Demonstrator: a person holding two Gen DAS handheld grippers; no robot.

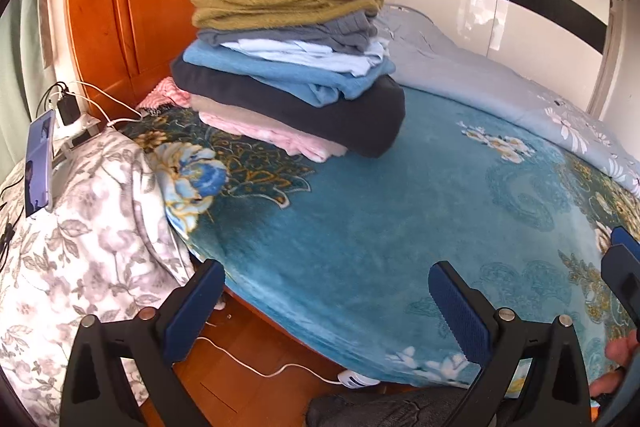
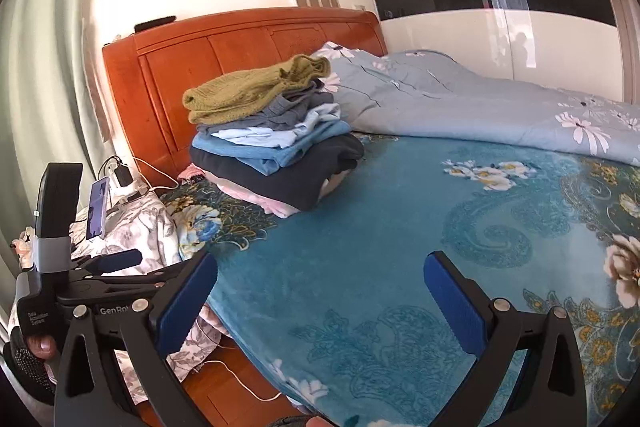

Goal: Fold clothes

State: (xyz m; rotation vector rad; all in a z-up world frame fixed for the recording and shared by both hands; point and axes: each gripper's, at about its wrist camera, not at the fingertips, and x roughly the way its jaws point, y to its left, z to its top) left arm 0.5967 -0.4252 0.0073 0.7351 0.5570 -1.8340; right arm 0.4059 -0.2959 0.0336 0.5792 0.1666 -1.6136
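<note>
Both the left gripper [image 1: 328, 307] and right gripper [image 2: 320, 299] hover spread and empty over the blue blanket [image 1: 360, 219], while the soft, limp stack of folded clothes [image 1: 288, 67] sits far left by the headboard [image 1: 132, 7], probably best pinched at a folded edge.

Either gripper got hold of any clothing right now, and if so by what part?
Nothing is held. The left gripper and right gripper both stand open over the blue blanket, with no cloth between their pads. The folded stack sits untouched near the headboard.

Black left gripper [image 1: 326, 303] and right gripper [image 2: 320, 291]; blue ribbed pads; silver screws.
</note>
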